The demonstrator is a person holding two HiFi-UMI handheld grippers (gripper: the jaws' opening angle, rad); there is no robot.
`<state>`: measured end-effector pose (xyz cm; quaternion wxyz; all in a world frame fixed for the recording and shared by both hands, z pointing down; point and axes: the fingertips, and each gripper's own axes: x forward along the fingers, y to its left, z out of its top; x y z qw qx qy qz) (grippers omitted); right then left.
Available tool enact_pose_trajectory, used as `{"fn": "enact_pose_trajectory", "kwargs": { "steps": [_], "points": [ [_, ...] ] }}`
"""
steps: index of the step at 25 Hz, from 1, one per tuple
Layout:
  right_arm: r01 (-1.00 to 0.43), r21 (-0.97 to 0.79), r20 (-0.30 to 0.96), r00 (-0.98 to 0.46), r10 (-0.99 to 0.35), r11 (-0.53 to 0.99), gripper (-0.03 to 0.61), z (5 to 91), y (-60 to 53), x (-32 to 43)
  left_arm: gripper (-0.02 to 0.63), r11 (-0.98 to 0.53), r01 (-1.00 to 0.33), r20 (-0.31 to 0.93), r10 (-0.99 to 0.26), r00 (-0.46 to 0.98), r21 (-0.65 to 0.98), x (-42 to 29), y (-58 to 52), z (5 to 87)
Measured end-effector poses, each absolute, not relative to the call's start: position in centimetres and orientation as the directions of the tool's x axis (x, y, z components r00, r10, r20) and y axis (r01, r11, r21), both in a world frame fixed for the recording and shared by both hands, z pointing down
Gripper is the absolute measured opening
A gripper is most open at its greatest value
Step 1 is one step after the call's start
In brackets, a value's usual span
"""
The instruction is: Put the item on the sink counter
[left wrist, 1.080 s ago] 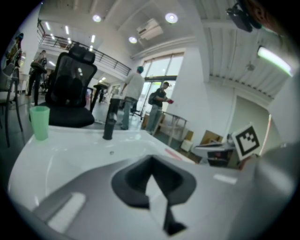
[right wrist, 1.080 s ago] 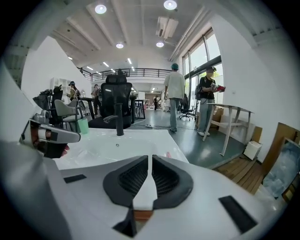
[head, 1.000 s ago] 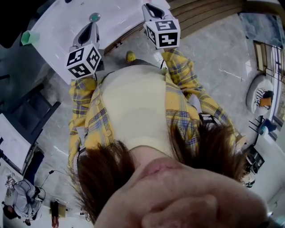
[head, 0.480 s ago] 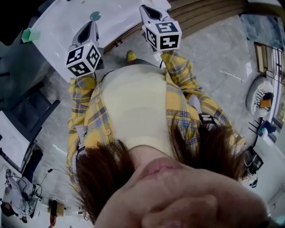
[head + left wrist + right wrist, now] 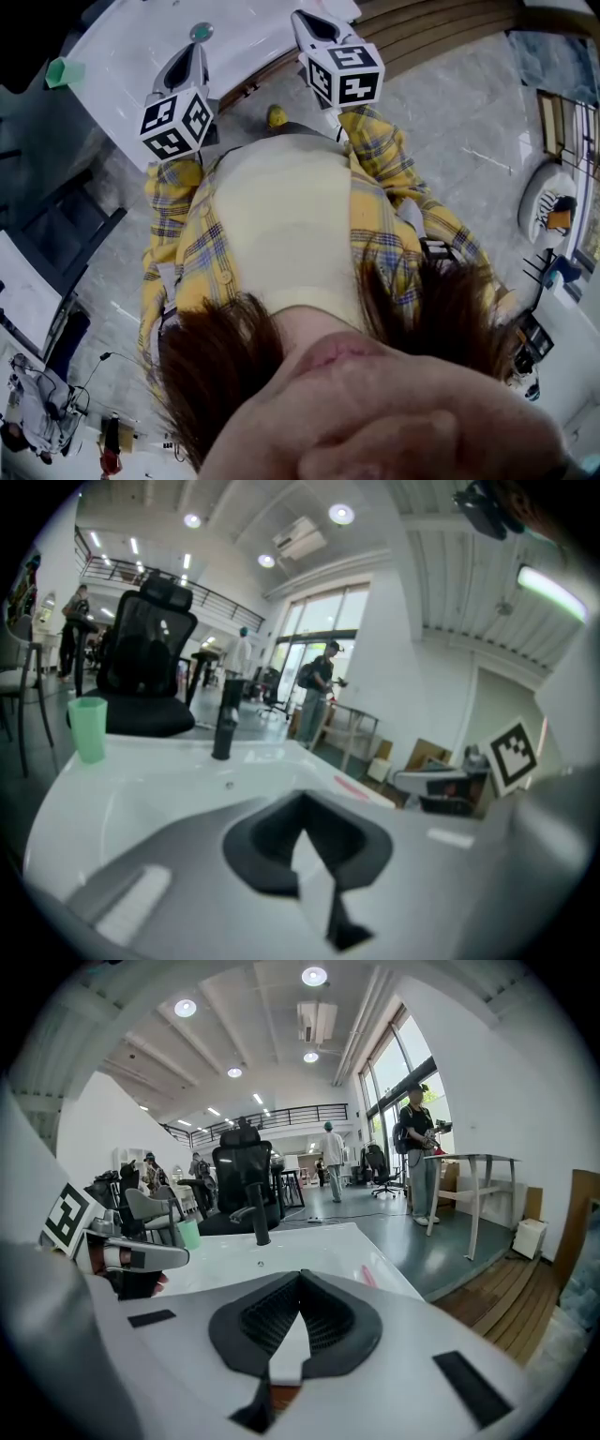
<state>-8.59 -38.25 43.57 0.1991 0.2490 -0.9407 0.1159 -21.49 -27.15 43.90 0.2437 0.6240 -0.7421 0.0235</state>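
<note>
The white sink counter (image 5: 141, 56) lies ahead of me, with its basin (image 5: 169, 794) and a black faucet (image 5: 224, 722) (image 5: 256, 1213). A green cup (image 5: 61, 73) (image 5: 88, 727) (image 5: 190, 1233) stands upright on the counter's far left corner. A thin pink item (image 5: 354, 787) (image 5: 367, 1276) lies flat near the counter's right edge. My left gripper (image 5: 194, 52) (image 5: 302, 803) hovers over the basin, jaws shut with nothing between them. My right gripper (image 5: 314, 21) (image 5: 300, 1279) hangs over the counter's right part, also shut and empty.
A black office chair (image 5: 145, 672) (image 5: 246, 1185) stands behind the counter. People stand farther back near tables (image 5: 469, 1162) and windows. Wooden flooring (image 5: 441, 28) borders the counter to the right, and grey tile floor (image 5: 469, 122) lies below me.
The right gripper has shifted slightly to the left over the counter. The left gripper has barely moved. Both stay shut.
</note>
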Motion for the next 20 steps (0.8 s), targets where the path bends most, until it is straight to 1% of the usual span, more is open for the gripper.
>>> {"fn": "enact_pose_trajectory", "kwargs": {
  "steps": [20],
  "points": [
    [-0.499, -0.121, 0.432, -0.804, -0.407, 0.858, 0.012, 43.75, -38.11, -8.68, 0.005, 0.231, -0.935, 0.386, -0.915, -0.114, 0.27, -21.34, -26.58, 43.92]
  ]
}}
